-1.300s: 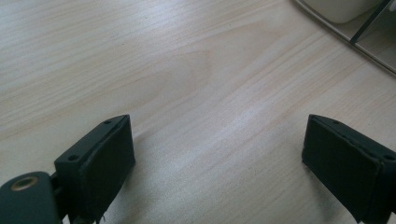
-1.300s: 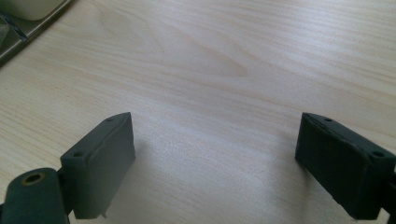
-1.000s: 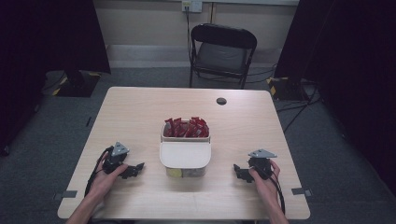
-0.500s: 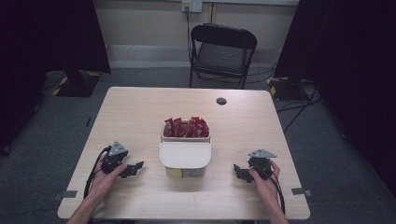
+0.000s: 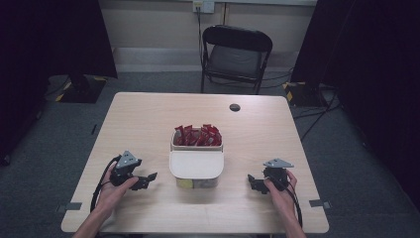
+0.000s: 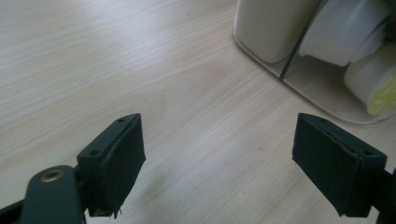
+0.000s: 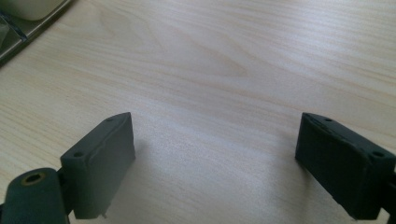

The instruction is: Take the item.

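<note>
Nearest to me in the high view, my left gripper [image 5: 148,177] lies low over the front left of the table [image 5: 148,119], held in my left hand [image 5: 116,188], and my right gripper [image 5: 252,181] sits at the front right in my right hand [image 5: 280,191], both pointing inward toward the middle. My left gripper's jaws have just been closing a little, yet its own view shows them standing well apart with bare wood grain between the pads and nothing held. The right gripper view shows its two black jaws likewise spread wide over bare tabletop, gripping nothing. Between my hands, a little farther in, stands the white container [image 5: 196,166], well apart from either gripper. From above I see a pale flat lid-like surface on its near half and a cluster of red packets [image 5: 197,136] standing upright in its far half. The left gripper view [image 6: 289,74] adds what the high view hides: the container's side is see-through, with white cups [image 6: 345,28] lying inside, one with a yellowish end. The right gripper view catches just a corner of it [image 7: 28,18] at upper left. Beyond, a small dark round spot [image 5: 235,107] sits near the table's far edge, and a black folding chair [image 5: 236,54] stands behind the table.
</note>
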A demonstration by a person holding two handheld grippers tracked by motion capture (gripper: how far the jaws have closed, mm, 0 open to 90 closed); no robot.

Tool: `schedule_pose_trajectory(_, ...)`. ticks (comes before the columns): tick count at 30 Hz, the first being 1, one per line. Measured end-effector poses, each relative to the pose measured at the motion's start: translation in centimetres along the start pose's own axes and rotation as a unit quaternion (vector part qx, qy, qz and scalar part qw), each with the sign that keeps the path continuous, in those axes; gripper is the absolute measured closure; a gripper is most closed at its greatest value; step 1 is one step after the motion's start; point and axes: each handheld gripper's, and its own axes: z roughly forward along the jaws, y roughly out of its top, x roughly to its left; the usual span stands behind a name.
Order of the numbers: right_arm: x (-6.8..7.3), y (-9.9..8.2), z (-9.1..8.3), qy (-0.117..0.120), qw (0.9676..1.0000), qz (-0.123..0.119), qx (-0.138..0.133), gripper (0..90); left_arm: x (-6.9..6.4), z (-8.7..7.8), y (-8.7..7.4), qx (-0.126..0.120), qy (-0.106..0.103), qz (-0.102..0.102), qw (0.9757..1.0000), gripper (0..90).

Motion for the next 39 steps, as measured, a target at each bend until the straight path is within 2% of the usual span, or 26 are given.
schedule_pose_trajectory(5, 0.0, 0.0, 0.0, 0.0, 1.0, 0.0, 0.0, 11.3, -0.4, -0.1, 0.3, -0.01, -0.014, 0.006, 0.9998, 17.2)
schedule_pose_trajectory(12, 0.0, 0.0, 0.0, 0.0, 1.0, 0.0, 0.0, 11.2, -0.8, -0.2, 0.5, -0.009, -0.023, 0.016, 0.9996, 17.2)
schedule_pose_trajectory(13, 0.0, 0.0, 0.0, 0.0, 1.0, 0.0, 0.0, 11.2, -0.9, -0.2, 0.4, -0.01, -0.028, 0.01, 0.9995, 17.2)
schedule_pose_trajectory(15, 0.0, 0.0, 0.0, 0.0, 1.0, 0.0, 0.0, 11.2, -1.0, -0.2, 0.4, -0.009, -0.03, 0.013, 0.9994, 17.2)
schedule_pose_trajectory(16, 0.0, 0.0, 0.0, 0.0, 1.0, 0.0, 0.0, 11.3, -1.2, -0.3, 0.5, -0.009, -0.034, 0.021, 0.9992, 17.2)
schedule_pose_trajectory(19, 0.0, 0.0, 0.0, 0.0, 1.0, 0.0, 0.0, 11.2, -1.5, -0.3, 0.6, -0.013, -0.041, 0.023, 0.9988, 17.2)
schedule_pose_trajectory(23, 0.0, 0.0, 0.0, 0.0, 1.0, -0.001, 0.0, 11.3, -1.7, -0.3, 0.7, -0.015, -0.054, 0.019, 0.9982, 17.6)
schedule_pose_trajectory(24, 0.0, 0.0, 0.0, 0.0, 1.0, 0.0, 0.0, 11.3, -1.7, -0.3, 0.8, -0.014, -0.055, 0.023, 0.9981, 17.8)
schedule_pose_trajectory(25, 0.0, 0.0, 0.0, 0.0, 1.0, -0.001, 0.0, 11.3, -1.8, -0.3, 0.8, -0.02, -0.061, 0.016, 0.9978, 17.7)
schedule_pose_trajectory(28, 0.0, 0.0, 0.0, 0.0, 1.0, 0.0, 0.0, 11.3, -1.8, -0.4, 0.9, -0.023, -0.064, 0.016, 0.9976, 17.6)
schedule_pose_trajectory(35, 0.0, 0.0, 0.0, 0.0, 1.0, -0.001, 0.0, 11.3, -2.7, -0.4, 1.3, -0.027, -0.076, 0.035, 0.9961, 19.3)
schedule_pose_trajectory(39, 0.0, 0.0, 0.0, 0.0, 1.0, -0.001, 0.0, 11.2, -3.3, -0.4, 1.6, -0.033, -0.086, 0.034, 0.9952, 19.5)
